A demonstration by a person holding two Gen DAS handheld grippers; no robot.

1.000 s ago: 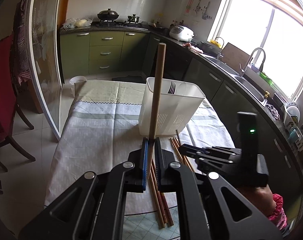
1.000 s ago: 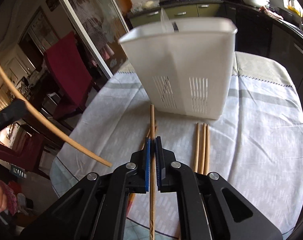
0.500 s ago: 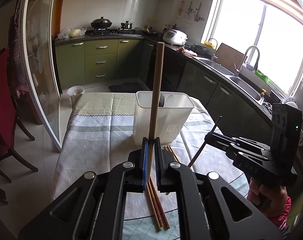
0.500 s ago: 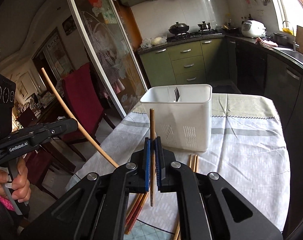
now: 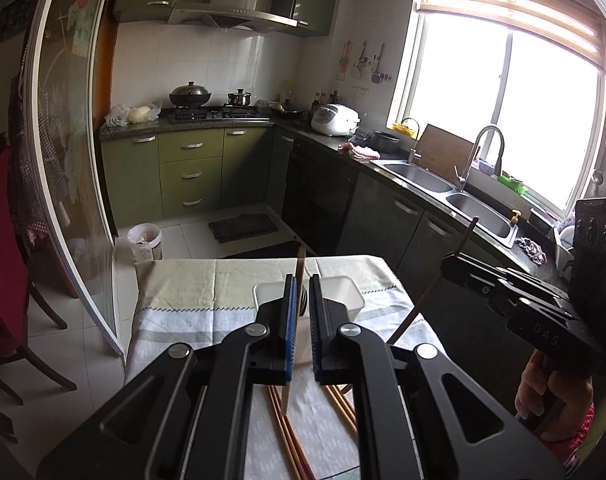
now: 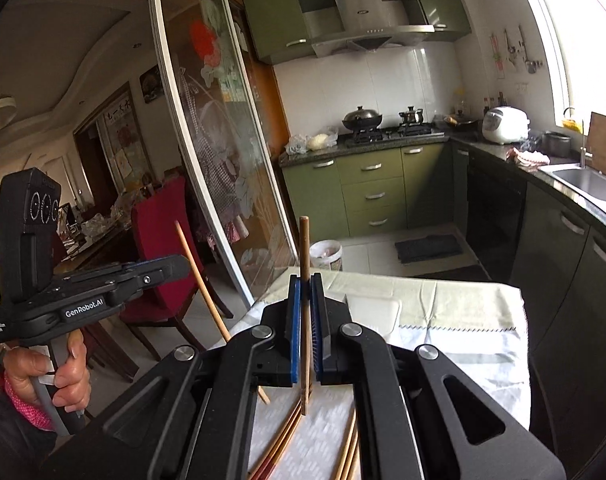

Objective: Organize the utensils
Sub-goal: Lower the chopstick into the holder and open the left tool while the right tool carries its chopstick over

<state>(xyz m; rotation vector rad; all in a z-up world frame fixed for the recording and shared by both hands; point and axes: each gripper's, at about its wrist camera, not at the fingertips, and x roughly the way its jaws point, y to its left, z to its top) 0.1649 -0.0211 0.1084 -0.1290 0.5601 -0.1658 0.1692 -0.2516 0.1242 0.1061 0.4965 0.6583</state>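
Observation:
My left gripper (image 5: 301,304) is shut on a wooden chopstick (image 5: 300,268) and holds it upright, high above the table. My right gripper (image 6: 305,308) is shut on a darker chopstick (image 6: 304,248), also upright. The white utensil basket (image 5: 353,298) stands on the tablecloth beyond the left gripper, partly hidden by its fingers; a fork shows inside. In the right wrist view the basket (image 6: 373,310) shows just past the fingers. Several chopsticks (image 5: 281,420) lie on the cloth below. The right gripper (image 5: 449,266) shows at right in the left wrist view, the left gripper (image 6: 181,264) at left in the right wrist view.
The table (image 5: 191,292) has a pale striped cloth. A red chair (image 6: 163,240) and a glass sliding door (image 6: 207,160) stand at left. Green kitchen cabinets, a stove and a sink (image 5: 479,208) lie beyond. A small bin (image 5: 144,240) stands on the floor.
Both grippers have risen high above the table and pulled back, each still holding its chopstick. The basket now looks smaller and lower in both views.

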